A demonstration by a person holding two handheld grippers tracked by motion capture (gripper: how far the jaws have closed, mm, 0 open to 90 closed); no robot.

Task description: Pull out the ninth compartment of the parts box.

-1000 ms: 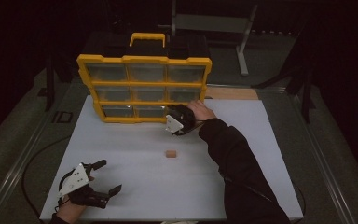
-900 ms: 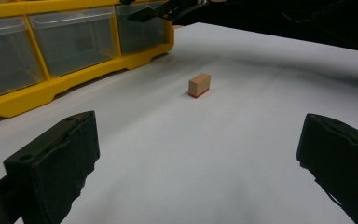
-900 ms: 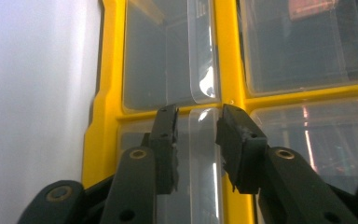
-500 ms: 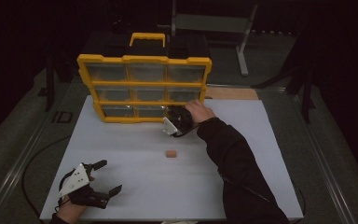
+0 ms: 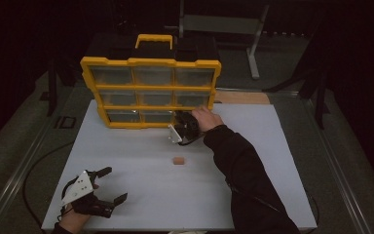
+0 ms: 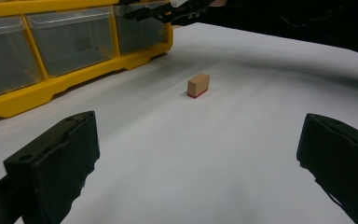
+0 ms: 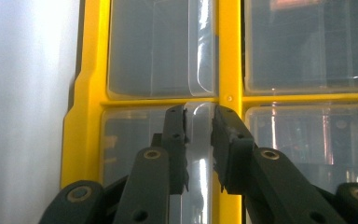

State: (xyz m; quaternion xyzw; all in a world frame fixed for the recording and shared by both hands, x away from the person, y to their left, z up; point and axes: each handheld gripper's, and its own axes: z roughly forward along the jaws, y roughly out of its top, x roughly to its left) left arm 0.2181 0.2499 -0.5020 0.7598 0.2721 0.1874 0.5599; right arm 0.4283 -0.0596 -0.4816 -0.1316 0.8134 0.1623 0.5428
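A yellow organizer (image 5: 148, 62) with clear drawers stands upright at the back of the white table (image 5: 272, 170). My right gripper (image 5: 181, 127) is at its bottom row, on the right-hand drawer. In the right gripper view its jaws (image 7: 199, 116) have just been closing, and now pinch the clear drawer handle (image 7: 199, 140) between the pads. A small wooden block (image 5: 177, 160) with a red underside lies alone mid-table, also seen ahead of the left gripper (image 6: 198, 85). My left gripper (image 5: 116, 184) rests near the front left corner, wide open with nothing between its fingers (image 6: 51, 158).
A wooden board (image 5: 243, 97) lies behind the table at the right. A metal stand (image 5: 253, 48) rises farther back. A cable (image 5: 34, 165) loops off the table's left side. The person's dark sleeve (image 5: 243, 170) crosses the right half of the table.
The right hand has edged slightly in against the organizer's bottom row. The left gripper and the block have stayed put.
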